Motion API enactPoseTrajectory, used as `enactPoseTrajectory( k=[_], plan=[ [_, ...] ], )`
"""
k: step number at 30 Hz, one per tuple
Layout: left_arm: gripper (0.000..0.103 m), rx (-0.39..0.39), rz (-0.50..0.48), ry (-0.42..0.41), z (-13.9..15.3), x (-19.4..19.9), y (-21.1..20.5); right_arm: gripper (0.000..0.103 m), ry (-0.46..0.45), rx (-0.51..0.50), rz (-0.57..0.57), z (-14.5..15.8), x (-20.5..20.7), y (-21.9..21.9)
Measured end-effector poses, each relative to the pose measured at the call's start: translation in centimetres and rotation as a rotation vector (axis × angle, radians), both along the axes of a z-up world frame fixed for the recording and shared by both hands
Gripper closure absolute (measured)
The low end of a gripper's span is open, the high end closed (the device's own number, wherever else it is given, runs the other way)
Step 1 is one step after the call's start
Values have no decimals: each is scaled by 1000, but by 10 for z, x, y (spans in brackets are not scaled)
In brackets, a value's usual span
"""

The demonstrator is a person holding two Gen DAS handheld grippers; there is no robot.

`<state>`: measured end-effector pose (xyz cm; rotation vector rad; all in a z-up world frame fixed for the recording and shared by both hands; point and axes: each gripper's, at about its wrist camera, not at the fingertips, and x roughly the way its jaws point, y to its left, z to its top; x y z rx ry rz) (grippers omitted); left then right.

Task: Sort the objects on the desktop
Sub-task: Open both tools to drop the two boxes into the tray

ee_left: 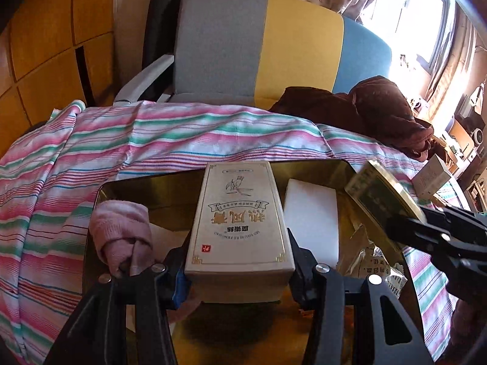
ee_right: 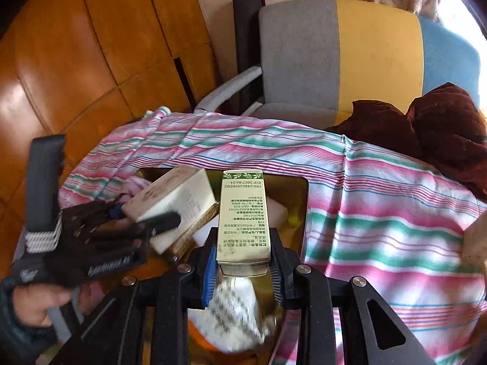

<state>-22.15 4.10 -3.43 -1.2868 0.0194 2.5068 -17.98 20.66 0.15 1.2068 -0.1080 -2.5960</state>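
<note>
Nearest the left wrist lens: left gripper (ee_left: 239,269), black fingers clamped on the near end of a white box with gold trim (ee_left: 240,216). Long axis of box running straight away from the lens, printed face up, lettering upside down from this view. Held over a gold-coloured tin tray (ee_left: 319,170) with rounded corners.

In the tray: pink rolled cloth (ee_left: 120,232) at left, white block (ee_left: 310,213) just right of the box, crinkled printed packet (ee_left: 377,261) at the near right corner.

Right wrist view: right gripper (ee_right: 243,269) closed on the near end of a slim cream box with green band (ee_right: 243,216). Long axis pointing away from the lens, green band at the far end, small black print on the upper face. Also above the tray. Blurred white packet directly under the fingers. Same slim box entering the left wrist view from the right, tilted, blurred.

Surface: striped cloth (ee_left: 170,133) in pink, green and white, draped and creased, tray resting on it. Dark brown garment (ee_left: 365,106) heaped at the far right edge.

Room: chair (ee_left: 264,45) with grey, yellow and blue panels behind the table. Orange wood panelling (ee_left: 45,30) at left. Bright window (ee_left: 426,15) and curtain at upper right. Small white carton (ee_left: 430,176) at right, beyond the slim box. Bare hand (ee_right: 39,304) on the left gripper's handle in the right wrist view.
</note>
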Motion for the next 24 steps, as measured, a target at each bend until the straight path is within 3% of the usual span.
enactPoseTrajectory(
  k=[6,13,17,24],
  plan=[
    [50,33,7,-35,-4,-3,-5,72,-74,74,-3,-18,-34,-20],
    [50,24,5,-59,-5,-6,-4,70,-136,88,40,-38,-39,-32],
    [50,58,13,-68,1,-4,-6,65,-125,34,17,-38,-36,-22],
    [47,47,29,-6,19,6,-9,57,-54,-50,-10,-18,-14,-1]
  ],
)
